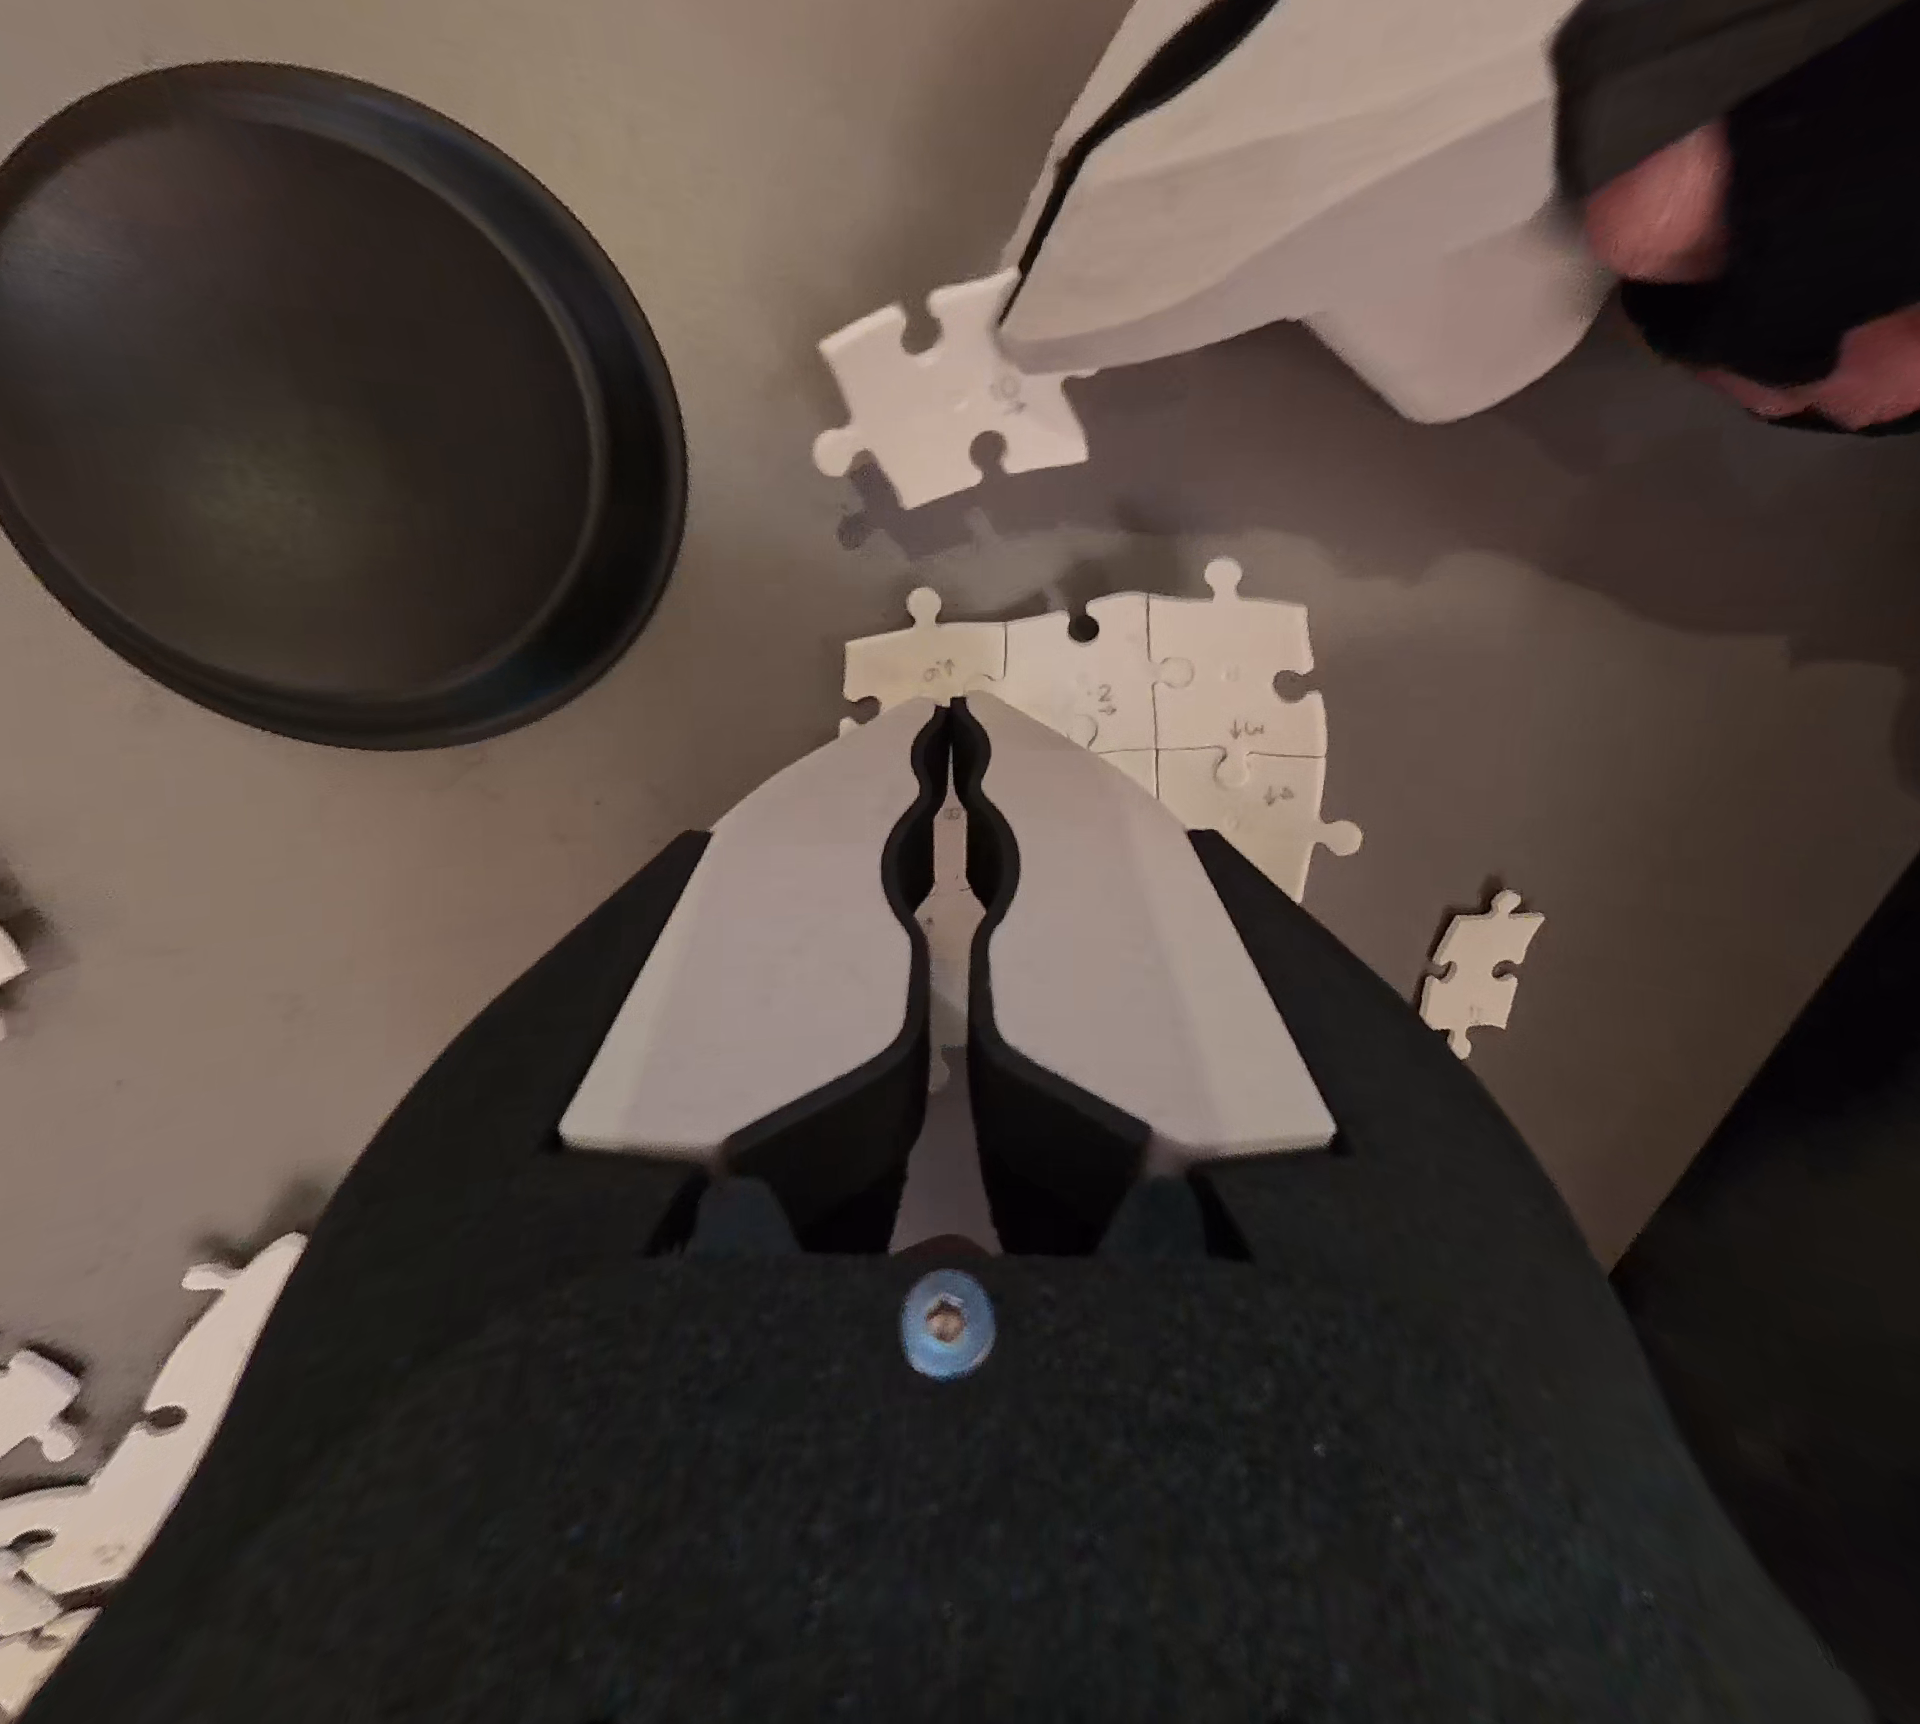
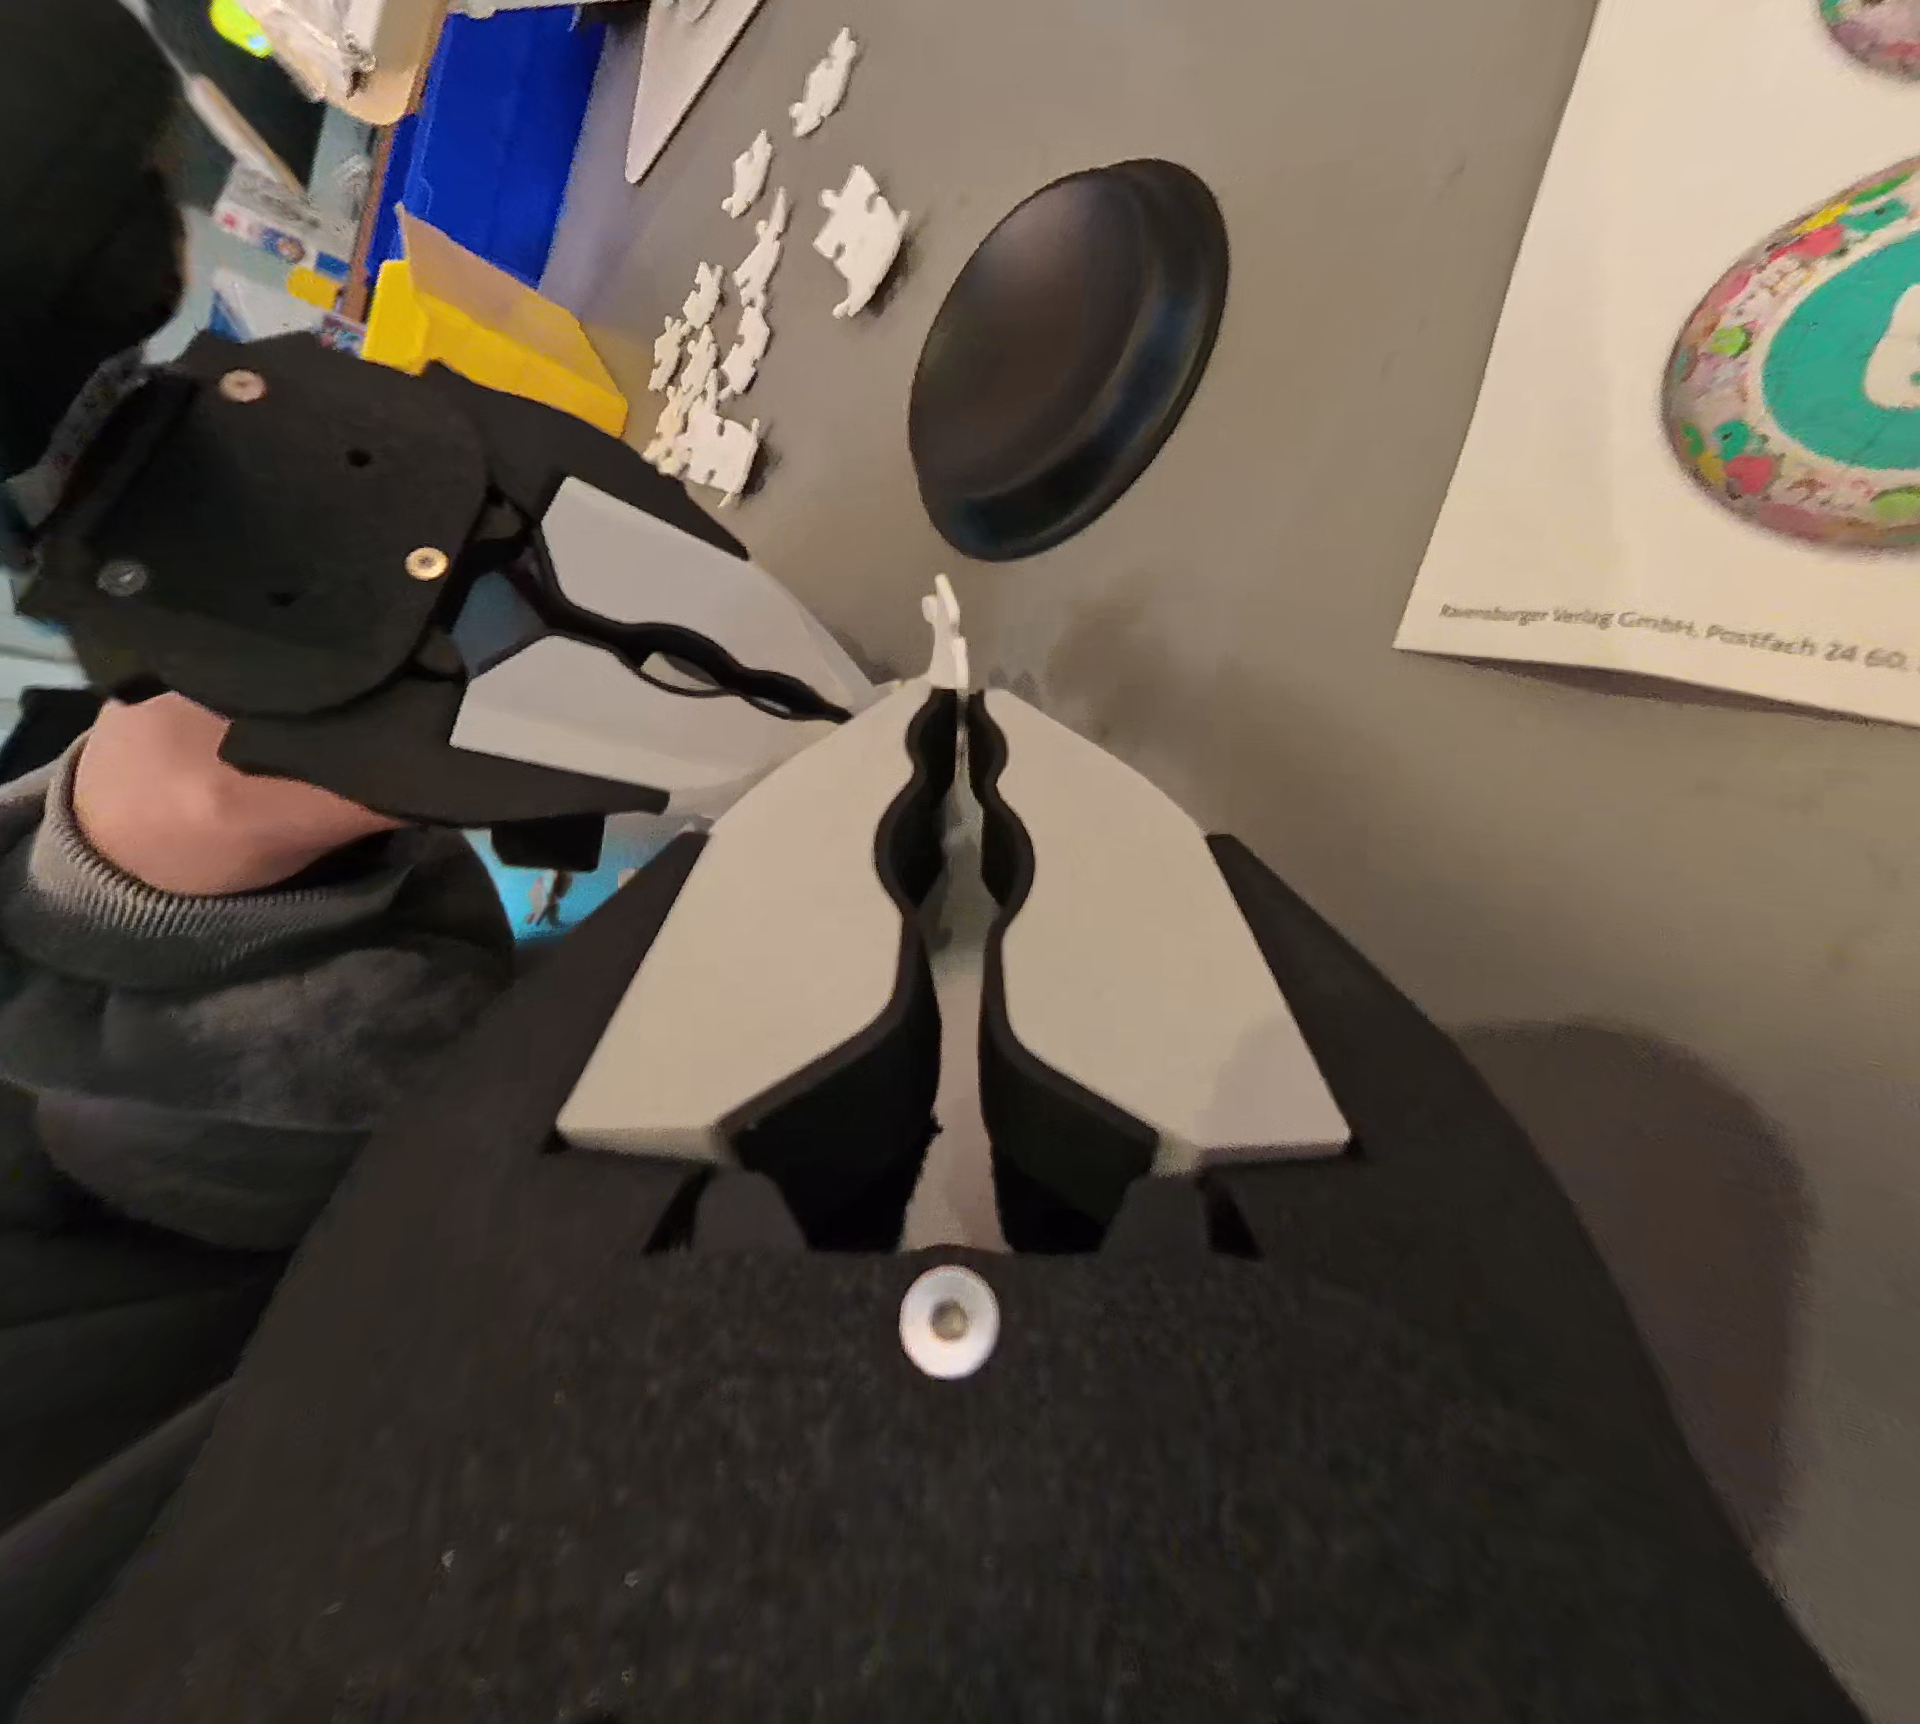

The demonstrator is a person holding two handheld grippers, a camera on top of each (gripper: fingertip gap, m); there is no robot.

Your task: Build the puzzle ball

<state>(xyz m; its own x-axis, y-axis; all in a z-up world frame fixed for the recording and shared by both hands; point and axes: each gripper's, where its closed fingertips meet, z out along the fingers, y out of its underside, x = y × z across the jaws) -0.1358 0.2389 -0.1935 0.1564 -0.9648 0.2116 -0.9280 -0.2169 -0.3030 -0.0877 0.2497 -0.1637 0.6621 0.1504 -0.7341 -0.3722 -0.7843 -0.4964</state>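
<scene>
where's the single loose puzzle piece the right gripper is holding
In the left wrist view, the puzzle piece hangs from the right hand-held gripper, above the joined patch of pieces and right of the black dish.

White puzzle piece [image 1: 951,407] above joined patch [image 1: 1164,708]

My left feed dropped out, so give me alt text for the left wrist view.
The left gripper, shut, presses on the joined white puzzle section lying on the grey table. Beyond it the right gripper holds a single puzzle piece by its corner above the table; a black dish sits left.
</scene>
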